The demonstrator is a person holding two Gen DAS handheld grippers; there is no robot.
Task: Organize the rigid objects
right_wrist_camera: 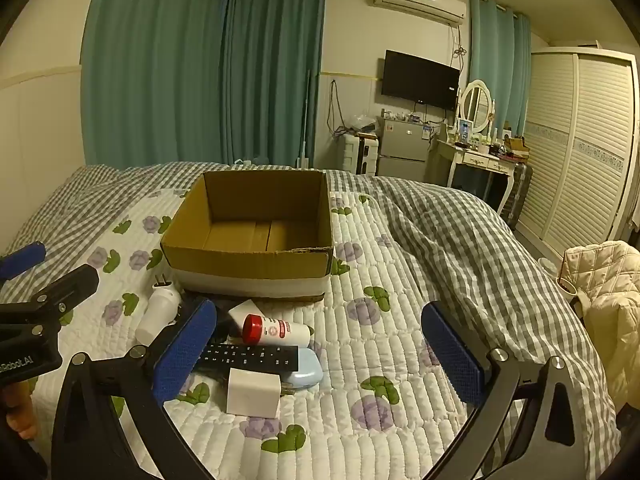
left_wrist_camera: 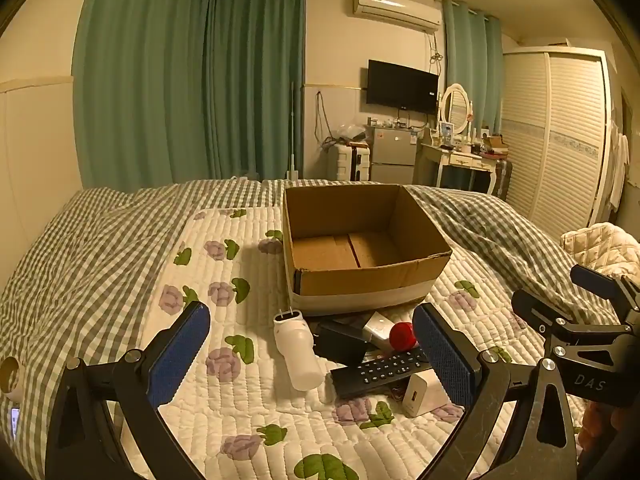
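Right in front of the cardboard box [right_wrist_camera: 248,232], on the near side of it, sits the little heap of stuff to sort: a white bottle-shaped gadget with plug prongs [left_wrist_camera: 298,354], a black remote [right_wrist_camera: 248,356], a red-capped white tube [right_wrist_camera: 276,330], a white charger cube [right_wrist_camera: 253,394], a pale blue case [right_wrist_camera: 308,370] tucked against the remote, and something dark and boxy [left_wrist_camera: 340,342] just behind them. The box itself looks empty, so I'd say nothing's been sorted yet. The left gripper [left_wrist_camera: 316,360] has its fingers spread wide with nothing held, and the pile sits pretty much between them, straight ahead toward the box. The right gripper [right_wrist_camera: 320,356] is just as wide open and empty, but from its view the pile sits off toward its left finger, so it'd have to shift over. My guess is the left one is better lined up for the first grab. The white gadget lies with its long axis pointing roughly at the box, prongs toward it, which suits a sideways pinch across the body. The remote lies crosswise to that, roughly parallel to the box's near wall. All of it rests on the flowered quilt [right_wrist_camera: 380,420] over the bed, checked duvet [right_wrist_camera: 460,232] bunched up beside the box.
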